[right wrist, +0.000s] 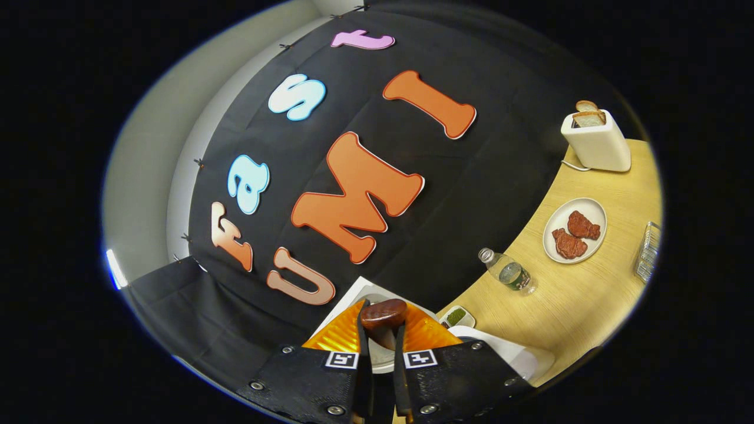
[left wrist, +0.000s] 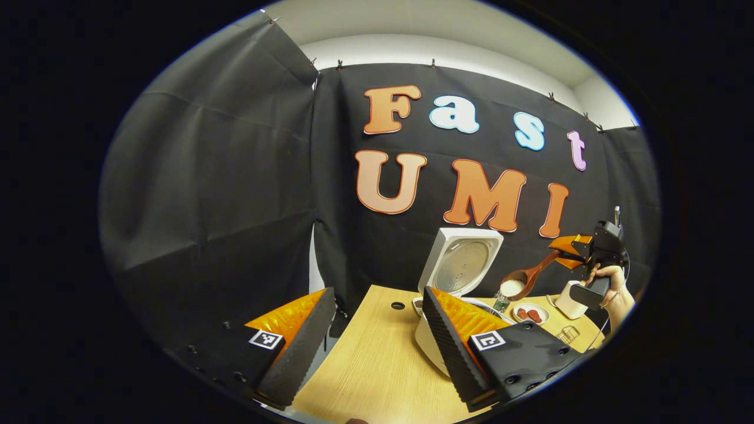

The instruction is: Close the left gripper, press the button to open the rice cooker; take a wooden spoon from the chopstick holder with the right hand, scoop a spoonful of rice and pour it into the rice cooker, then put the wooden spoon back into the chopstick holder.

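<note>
Seen in the left gripper view: left gripper (left wrist: pixel 377 330) released, fingers wide apart, nothing between them, hovering over the near left part of the wooden table (left wrist: pixel 377 365). Beyond its right finger, a white rice cooker (left wrist: pixel 427 347) on the table with lid (left wrist: pixel 460 262) standing upright and open, inner plate facing this way. Farther right, right gripper (left wrist: pixel 565 250) held up in the air by a hand (left wrist: pixel 615 282), clenched on the handle of a wooden spoon (left wrist: pixel 527 277). Spoon tilted, bowl lower than handle, loaded with white rice (left wrist: pixel 511 287), hanging above and just right of the open cooker. Behind the spoon bowl, a bottle (left wrist: pixel 501 302), partly hidden. On the right of the table, a white plate (left wrist: pixel 530 314) with two reddish pieces, a white toaster (left wrist: pixel 569 300) near the hand, and a clear rack (left wrist: pixel 566 334) nearer the edge. Seen in the right gripper view: both fingers pressed close on the dark spoon handle (right wrist: pixel 383 315), handle end showing between the tips, cooker lid directly beyond. Small dish (right wrist: pixel 456 317) of something green just beside the cooker. Plastic bottle lying across the view, plate with two reddish pieces beyond it, toaster with bread slices in its slots at the far end. Chopstick holder position: cannot tell.
</note>
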Tool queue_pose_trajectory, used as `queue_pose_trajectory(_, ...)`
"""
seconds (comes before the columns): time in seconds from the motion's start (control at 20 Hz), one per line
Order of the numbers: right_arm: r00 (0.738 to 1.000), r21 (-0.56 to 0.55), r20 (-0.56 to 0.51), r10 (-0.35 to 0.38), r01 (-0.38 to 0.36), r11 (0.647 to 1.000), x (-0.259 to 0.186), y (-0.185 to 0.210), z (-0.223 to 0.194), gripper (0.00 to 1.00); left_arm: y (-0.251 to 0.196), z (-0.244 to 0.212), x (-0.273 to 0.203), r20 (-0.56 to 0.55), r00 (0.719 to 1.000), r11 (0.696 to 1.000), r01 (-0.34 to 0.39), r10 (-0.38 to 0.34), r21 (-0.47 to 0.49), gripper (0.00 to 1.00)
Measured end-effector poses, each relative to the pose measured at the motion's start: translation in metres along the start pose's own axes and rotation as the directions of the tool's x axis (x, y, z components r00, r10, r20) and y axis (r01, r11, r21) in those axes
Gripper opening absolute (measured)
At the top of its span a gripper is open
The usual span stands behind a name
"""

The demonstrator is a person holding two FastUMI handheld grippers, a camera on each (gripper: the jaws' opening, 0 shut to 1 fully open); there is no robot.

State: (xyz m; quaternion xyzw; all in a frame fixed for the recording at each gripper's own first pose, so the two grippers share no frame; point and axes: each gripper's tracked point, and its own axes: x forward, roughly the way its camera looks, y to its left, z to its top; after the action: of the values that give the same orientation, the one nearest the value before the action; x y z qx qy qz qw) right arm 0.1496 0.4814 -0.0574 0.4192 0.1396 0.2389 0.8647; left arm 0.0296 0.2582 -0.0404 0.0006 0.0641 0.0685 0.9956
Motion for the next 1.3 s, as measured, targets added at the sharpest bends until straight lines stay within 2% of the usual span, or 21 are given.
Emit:
queue_pose_trajectory(0.25, 1.000, -0.021, -0.016, 0.008, -0.008, 1.000, 0.007, 0.006, -0.007, 0.14, 0.001, -0.001, 0.000, -0.001, 1.000, 1.000, -0.005, 0.005, 0.009, 1.00)
queue_pose_trajectory(0.7, 1.000, -0.158, -0.014, 0.006, -0.008, 0.987, 0.012, 0.014, -0.009, 0.13, -0.002, -0.002, 0.006, -0.005, 1.000, 1.000, -0.002, 0.002, 0.004, 1.00)
queue_pose_trajectory(1.1, 0.999, -0.279, -0.010, 0.035, -0.037, 0.960, 0.013, 0.034, -0.009, 0.14, -0.006, -0.004, 0.014, -0.010, 1.000, 1.000, 0.009, -0.009, 0.003, 1.00)
queue_pose_trajectory(1.3, 0.999, -0.352, -0.021, 0.043, -0.048, 0.935, 0.011, 0.042, -0.013, 0.13, -0.005, -0.006, 0.014, -0.015, 1.000, 1.000, 0.010, -0.010, 0.002, 1.00)
